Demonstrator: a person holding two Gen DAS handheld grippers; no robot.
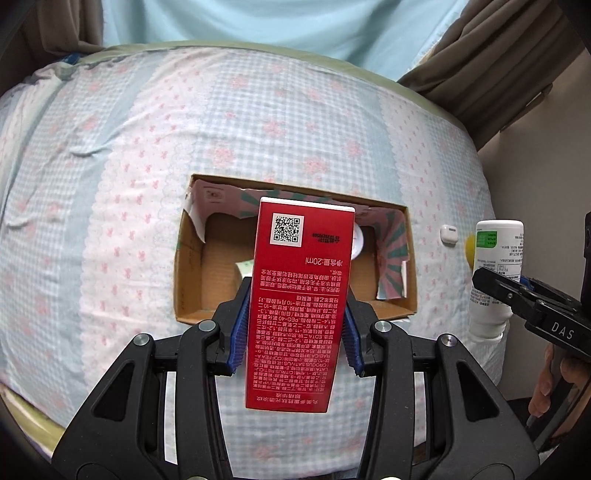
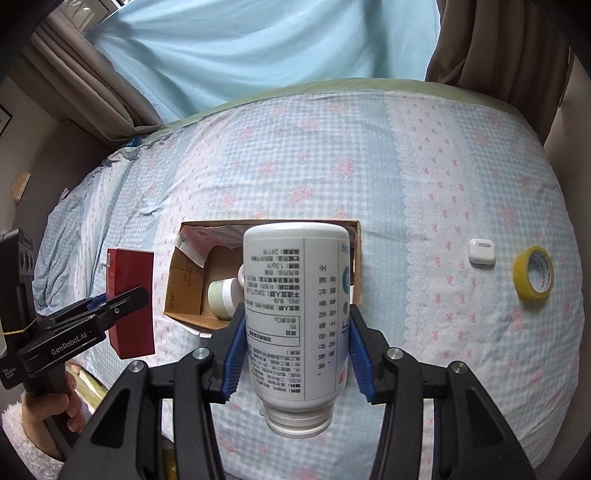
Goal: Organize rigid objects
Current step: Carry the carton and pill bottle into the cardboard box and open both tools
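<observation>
While tongs (image 1: 293, 332) clamp carton (image 1: 301, 295), bottle (image 2: 295, 317) clamped.

Soft, even daylight fills both my views, coming through the pale blue curtain (image 1: 258, 22) at the top, so shadows are faint. The fisheye bulges the bed (image 2: 443, 184) and blackens the corners; everything stays sharp, without glare.

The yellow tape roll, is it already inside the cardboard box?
No, the yellow tape roll lies on the bedsheet to the right of the cardboard box, beyond the white earbud case.
</observation>
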